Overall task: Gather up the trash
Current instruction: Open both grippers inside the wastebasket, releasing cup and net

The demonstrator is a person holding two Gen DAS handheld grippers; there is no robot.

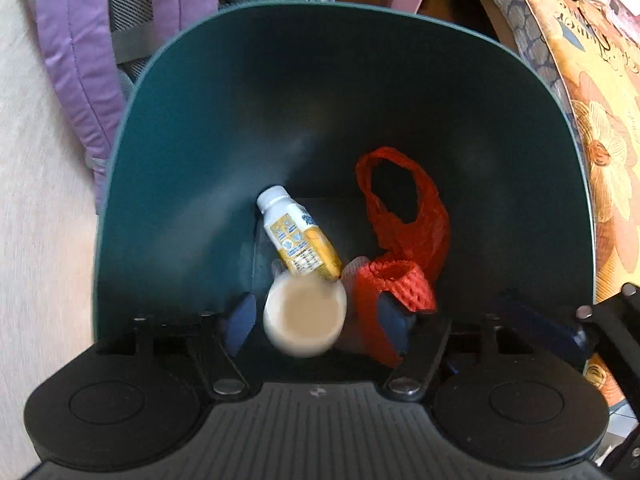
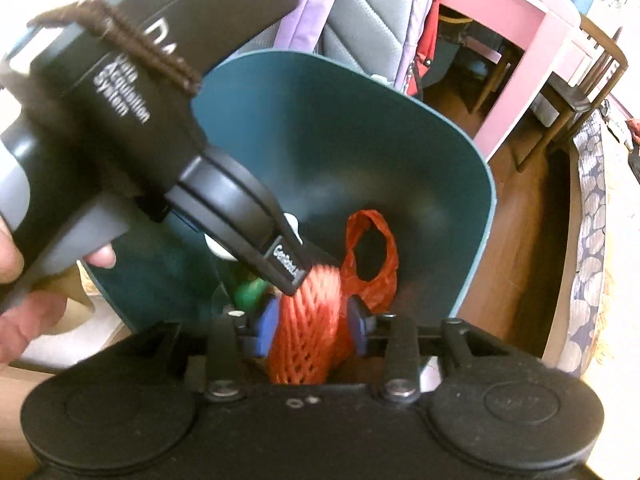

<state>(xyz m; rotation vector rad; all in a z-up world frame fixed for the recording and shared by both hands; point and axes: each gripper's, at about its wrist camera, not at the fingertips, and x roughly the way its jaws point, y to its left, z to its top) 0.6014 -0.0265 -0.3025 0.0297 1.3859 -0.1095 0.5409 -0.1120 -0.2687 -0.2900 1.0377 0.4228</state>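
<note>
A dark teal bin (image 1: 192, 128) stands open below both grippers. Inside lie a white and yellow bottle (image 1: 298, 236) and a red plastic bag (image 1: 404, 216). My left gripper (image 1: 316, 320) is over the bin mouth with its blue pads (image 1: 242, 322) apart; a blurred white cup (image 1: 305, 320) is between them, not touching either pad. An orange foam net (image 1: 394, 288) is by the right pad. In the right wrist view my right gripper (image 2: 310, 322) is shut on the orange foam net (image 2: 308, 332) above the bin (image 2: 360, 132). The left gripper's body (image 2: 160, 128) crosses in front.
A purple and grey backpack (image 1: 100, 40) leans behind the bin. A floral cloth (image 1: 596, 120) is at the right. A pink table leg (image 2: 516, 80) and a wooden chair (image 2: 576, 92) stand beyond the bin on a wooden floor.
</note>
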